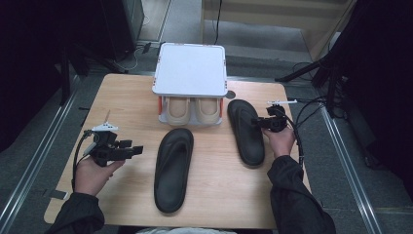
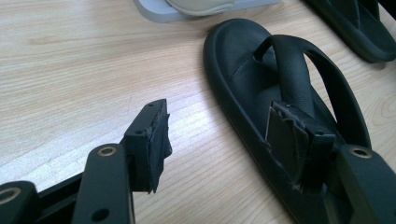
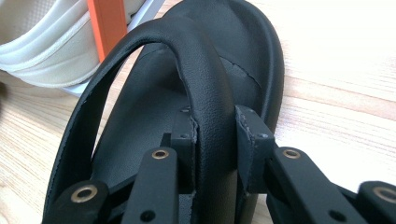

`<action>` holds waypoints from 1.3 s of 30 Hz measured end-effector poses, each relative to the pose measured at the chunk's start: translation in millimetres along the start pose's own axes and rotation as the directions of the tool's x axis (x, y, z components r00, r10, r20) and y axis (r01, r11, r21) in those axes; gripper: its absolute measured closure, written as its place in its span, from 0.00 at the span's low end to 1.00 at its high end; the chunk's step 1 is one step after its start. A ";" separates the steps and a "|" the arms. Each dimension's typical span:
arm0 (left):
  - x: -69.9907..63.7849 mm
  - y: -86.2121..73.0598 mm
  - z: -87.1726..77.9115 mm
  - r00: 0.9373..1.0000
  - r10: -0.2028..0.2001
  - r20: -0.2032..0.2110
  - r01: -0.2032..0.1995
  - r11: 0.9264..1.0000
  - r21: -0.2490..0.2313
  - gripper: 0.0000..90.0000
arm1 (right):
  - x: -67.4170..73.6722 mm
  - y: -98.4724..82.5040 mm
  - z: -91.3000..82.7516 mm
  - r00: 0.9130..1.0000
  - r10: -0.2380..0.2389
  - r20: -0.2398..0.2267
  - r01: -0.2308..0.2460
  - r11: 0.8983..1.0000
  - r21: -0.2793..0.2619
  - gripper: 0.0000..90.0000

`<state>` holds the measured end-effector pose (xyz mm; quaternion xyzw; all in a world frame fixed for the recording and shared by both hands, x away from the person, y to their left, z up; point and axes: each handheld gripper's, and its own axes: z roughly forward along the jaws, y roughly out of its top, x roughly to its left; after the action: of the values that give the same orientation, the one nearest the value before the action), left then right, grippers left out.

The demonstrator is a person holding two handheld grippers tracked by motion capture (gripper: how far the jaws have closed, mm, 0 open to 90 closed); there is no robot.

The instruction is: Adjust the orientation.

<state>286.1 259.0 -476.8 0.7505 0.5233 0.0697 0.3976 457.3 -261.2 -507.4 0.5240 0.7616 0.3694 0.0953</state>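
We pinch a black sandal's strap beside a shoe rack.
Our right gripper [image 3: 215, 140] squeezes the right sandal [image 1: 246, 130] strap, right of the rack [image 1: 190, 68]; our left gripper [image 2: 224, 140] hangs spread, left of the other sandal [image 1: 174, 168].

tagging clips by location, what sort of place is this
Probably a lab or studio set up for recording: a small wooden table with black flip-flops, a white shoe rack, and cables and stands around.
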 end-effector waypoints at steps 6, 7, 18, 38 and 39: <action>0.2 0.1 0.0 1.000 -0.002 0.001 0.002 1.000 -0.002 0.44 | 0.3 0.4 -1.5 1.000 0.016 -0.006 -0.016 1.000 0.004 0.81; 0.1 0.1 0.0 1.000 -0.001 -0.001 0.001 1.000 -0.002 0.44 | 0.3 0.7 -1.8 1.000 0.016 -0.006 -0.016 1.000 0.003 0.81; -0.6 1.3 1.1 1.000 0.003 0.002 -0.003 1.000 -0.003 0.44 | 3.0 3.7 -12.2 0.999 0.048 -0.015 -0.049 0.999 -0.002 0.81; -5.4 9.6 10.2 0.999 0.032 0.027 -0.033 0.999 0.010 0.44 | 30.3 -2.0 -55.9 0.999 0.025 -0.037 -0.026 1.000 -0.015 0.81; -5.5 10.1 10.8 0.999 0.034 0.029 -0.035 0.999 0.011 0.44 | 31.5 -3.3 -57.5 0.999 0.023 -0.040 -0.024 1.000 -0.014 0.81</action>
<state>296.7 247.3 -475.6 0.7625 0.5049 0.0629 0.3997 410.7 -261.0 -461.2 0.5248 0.7544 0.3863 0.0796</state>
